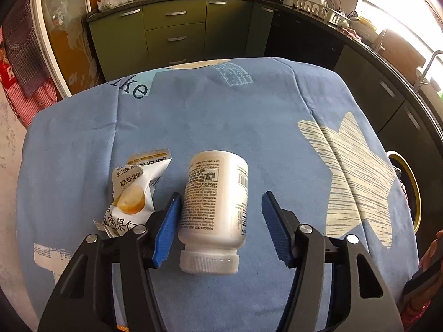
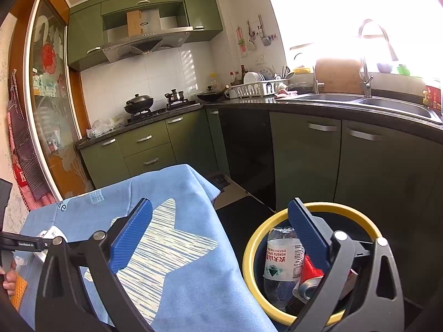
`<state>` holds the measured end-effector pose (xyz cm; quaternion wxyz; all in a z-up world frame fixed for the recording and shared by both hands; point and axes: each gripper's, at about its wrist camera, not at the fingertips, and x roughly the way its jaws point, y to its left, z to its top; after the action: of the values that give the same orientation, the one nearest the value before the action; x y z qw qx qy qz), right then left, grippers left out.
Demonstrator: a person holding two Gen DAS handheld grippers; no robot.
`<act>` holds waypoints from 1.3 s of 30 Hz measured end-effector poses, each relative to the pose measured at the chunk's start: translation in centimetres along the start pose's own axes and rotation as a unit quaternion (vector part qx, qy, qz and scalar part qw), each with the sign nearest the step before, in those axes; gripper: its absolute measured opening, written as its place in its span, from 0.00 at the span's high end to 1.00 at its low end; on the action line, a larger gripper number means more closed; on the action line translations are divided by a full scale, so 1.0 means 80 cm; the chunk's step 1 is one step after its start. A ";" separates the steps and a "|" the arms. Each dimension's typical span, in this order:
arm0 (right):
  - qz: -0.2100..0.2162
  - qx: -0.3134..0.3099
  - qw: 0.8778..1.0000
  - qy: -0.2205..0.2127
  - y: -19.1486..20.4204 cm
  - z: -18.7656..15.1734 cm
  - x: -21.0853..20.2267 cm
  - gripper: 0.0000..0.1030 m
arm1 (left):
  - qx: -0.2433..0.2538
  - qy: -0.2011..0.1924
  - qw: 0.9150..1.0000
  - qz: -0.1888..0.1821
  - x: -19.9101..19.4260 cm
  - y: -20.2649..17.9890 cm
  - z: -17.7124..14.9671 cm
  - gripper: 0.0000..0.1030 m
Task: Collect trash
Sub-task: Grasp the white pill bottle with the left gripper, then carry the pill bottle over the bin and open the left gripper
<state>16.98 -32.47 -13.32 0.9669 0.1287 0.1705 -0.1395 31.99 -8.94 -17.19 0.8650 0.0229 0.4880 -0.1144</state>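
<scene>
A white pill bottle lies on its side on the blue cloth, cap toward the camera. My left gripper straddles it. The left pad sits at the bottle's side, while a clear gap separates the right pad from it, so the jaws are open around it. A crumpled white snack wrapper lies just left of the bottle. My right gripper hangs open and empty between the table edge and a yellow-rimmed bin. The bin holds a clear water bottle and a red can.
The blue star-print cloth drapes over the table's edges. The bin's rim shows past the table's right side. Green kitchen cabinets, a stove and a sink line the far walls. A person's hand is at the lower right.
</scene>
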 end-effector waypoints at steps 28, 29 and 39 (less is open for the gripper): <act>-0.069 0.004 0.998 -0.004 -0.108 0.009 -0.112 0.09 | 0.212 -0.064 0.964 -0.147 -0.117 -0.252 0.006 0.54; -0.079 0.000 0.997 -0.007 -0.114 0.011 -0.120 0.09 | 0.221 -0.060 0.961 -0.155 -0.115 -0.270 0.006 0.54; -0.146 0.035 0.988 -0.030 -0.179 0.015 -0.171 0.09 | 0.301 0.001 0.928 -0.218 -0.044 -0.458 -0.004 0.54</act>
<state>0.48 -43.00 -10.11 0.9356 0.1323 0.1537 -0.2889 21.89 -43.89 -11.70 0.7707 0.1756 0.4239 -0.4420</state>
